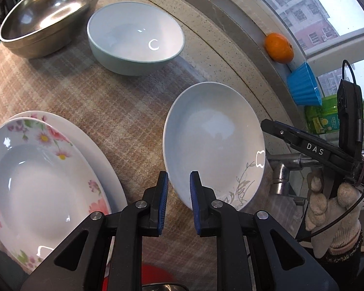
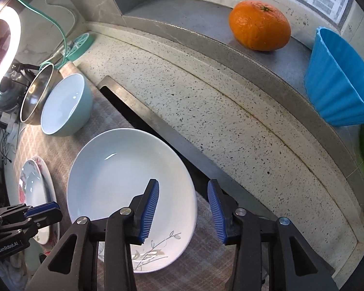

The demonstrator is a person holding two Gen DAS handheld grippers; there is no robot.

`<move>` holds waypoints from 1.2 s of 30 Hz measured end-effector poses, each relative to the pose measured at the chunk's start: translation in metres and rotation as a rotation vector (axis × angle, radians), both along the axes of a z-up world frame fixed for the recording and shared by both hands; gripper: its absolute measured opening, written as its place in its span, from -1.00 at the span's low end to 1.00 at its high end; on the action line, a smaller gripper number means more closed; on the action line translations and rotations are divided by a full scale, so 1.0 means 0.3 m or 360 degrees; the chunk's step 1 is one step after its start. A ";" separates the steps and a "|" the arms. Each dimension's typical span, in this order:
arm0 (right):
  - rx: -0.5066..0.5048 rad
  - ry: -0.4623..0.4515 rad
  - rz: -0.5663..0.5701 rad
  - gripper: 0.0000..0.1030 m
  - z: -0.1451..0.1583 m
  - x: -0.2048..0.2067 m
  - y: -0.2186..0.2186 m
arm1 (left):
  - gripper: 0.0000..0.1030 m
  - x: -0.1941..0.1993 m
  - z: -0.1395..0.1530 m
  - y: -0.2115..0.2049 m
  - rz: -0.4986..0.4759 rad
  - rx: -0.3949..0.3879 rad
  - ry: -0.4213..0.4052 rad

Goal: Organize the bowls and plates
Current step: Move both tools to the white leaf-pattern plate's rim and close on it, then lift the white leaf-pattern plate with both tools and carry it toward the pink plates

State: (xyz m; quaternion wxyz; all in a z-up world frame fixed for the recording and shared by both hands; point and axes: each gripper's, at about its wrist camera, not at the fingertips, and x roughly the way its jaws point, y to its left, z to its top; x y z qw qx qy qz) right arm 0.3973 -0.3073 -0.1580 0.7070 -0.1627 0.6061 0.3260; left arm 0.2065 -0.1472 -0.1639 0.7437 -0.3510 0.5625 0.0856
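Observation:
A white plate with a grey leaf sprig (image 1: 213, 135) (image 2: 123, 169) lies on the checked cloth (image 1: 109, 101). My right gripper (image 2: 183, 206) is open, its fingers either side of that plate's right rim without pressing it. My left gripper (image 1: 179, 177) (image 2: 49, 212) is shut with only a narrow slit and nothing in it, between the leaf plate and a floral plate (image 1: 41, 181). The floral plate rests on a larger white plate (image 1: 89, 140). Farther back stand a pale blue bowl (image 1: 136, 36) (image 2: 65, 104) and a steel bowl (image 1: 48, 12) (image 2: 35, 94).
A gloved hand (image 1: 327, 206) holds the right gripper. An orange (image 2: 259, 25), a blue fluted cup (image 2: 337, 82) and a green bottle (image 1: 322, 118) sit on the window ledge. A faucet (image 1: 282, 172) and a metal sink edge (image 2: 143, 121) lie just right of the cloth.

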 end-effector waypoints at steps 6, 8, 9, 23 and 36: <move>-0.0012 0.0053 -0.0027 -0.44 -0.036 0.011 -0.006 | -0.69 0.031 -0.016 -0.024 -0.0046 0.0013 0.0023; -0.0009 0.0064 -0.0036 -0.46 -0.044 0.014 -0.008 | -0.69 0.039 -0.013 -0.028 -0.0052 0.0043 0.0018; -0.0006 0.0072 -0.0040 -0.47 -0.048 0.017 -0.008 | -0.69 0.043 -0.012 -0.027 -0.0053 0.0046 0.0017; -0.0034 0.0135 -0.0034 -0.63 -0.112 0.028 0.011 | -0.69 0.066 -0.048 -0.016 -0.0053 0.0085 0.0073; -0.0001 0.0186 -0.0043 -0.76 -0.120 0.027 0.008 | -0.69 0.077 -0.068 -0.038 -0.0069 0.0108 0.0081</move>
